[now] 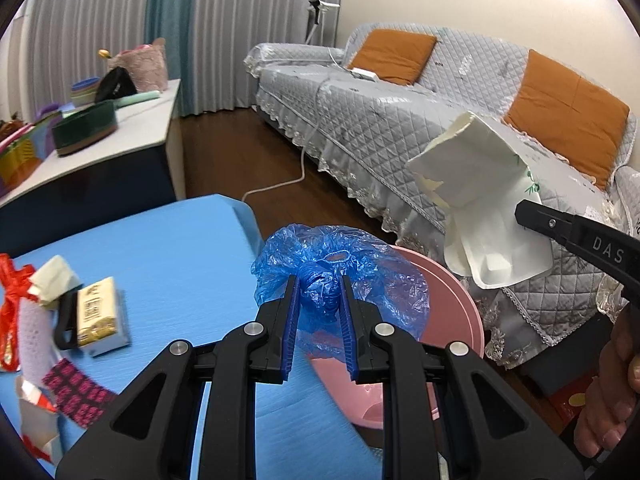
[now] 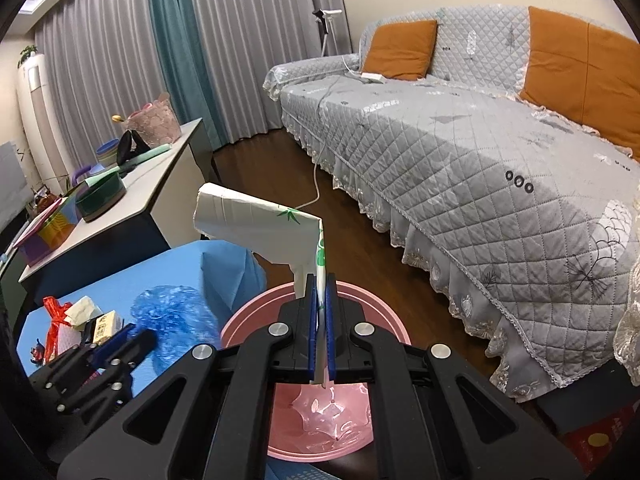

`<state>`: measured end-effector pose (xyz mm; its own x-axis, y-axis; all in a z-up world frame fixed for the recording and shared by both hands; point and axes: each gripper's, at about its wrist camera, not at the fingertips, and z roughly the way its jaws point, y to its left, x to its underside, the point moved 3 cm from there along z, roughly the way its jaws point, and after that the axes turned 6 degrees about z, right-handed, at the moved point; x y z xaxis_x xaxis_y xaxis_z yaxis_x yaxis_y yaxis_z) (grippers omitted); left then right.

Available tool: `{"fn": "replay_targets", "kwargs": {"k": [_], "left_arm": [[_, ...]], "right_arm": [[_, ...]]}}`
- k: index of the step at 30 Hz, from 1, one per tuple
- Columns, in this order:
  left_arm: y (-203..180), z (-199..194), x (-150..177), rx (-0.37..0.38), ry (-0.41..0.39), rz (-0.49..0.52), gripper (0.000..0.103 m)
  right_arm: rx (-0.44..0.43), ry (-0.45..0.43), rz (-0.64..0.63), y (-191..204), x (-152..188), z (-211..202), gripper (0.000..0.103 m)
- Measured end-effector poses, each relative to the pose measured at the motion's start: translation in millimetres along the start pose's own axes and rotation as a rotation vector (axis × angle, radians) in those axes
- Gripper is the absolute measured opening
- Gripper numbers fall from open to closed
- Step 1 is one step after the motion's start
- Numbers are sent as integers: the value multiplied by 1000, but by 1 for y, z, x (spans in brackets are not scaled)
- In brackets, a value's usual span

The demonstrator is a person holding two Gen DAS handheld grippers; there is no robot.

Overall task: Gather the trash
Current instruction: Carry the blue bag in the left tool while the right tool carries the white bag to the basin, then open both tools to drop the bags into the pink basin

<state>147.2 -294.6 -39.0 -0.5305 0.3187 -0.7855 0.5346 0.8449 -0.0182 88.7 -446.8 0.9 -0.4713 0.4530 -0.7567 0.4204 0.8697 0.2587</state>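
My left gripper is shut on a crumpled blue plastic bag and holds it over the blue table's right edge, beside the pink bin. My right gripper is shut on a white flattened paper carton with green leaf print, held above the pink bin. The carton also shows in the left wrist view, up at the right. More trash lies on the blue table: a small beige box, red wrapping and patterned paper.
A grey quilted sofa with orange cushions runs along the right. A white side cabinet with bowls and baskets stands at the left. A white cable trails over the dark wood floor. The bin holds clear plastic.
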Motion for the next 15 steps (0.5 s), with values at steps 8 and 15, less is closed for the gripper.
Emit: {"fn": "replay_targets", "kwargs": {"k": [8,15], "left_arm": [[-7,29,2,30,47,1,19],[-12,41,0,53,71,5,33]], "right_arm": [[23,34,5,-5,3,15,4],[35,58,5,-7,6,25,7]]}}
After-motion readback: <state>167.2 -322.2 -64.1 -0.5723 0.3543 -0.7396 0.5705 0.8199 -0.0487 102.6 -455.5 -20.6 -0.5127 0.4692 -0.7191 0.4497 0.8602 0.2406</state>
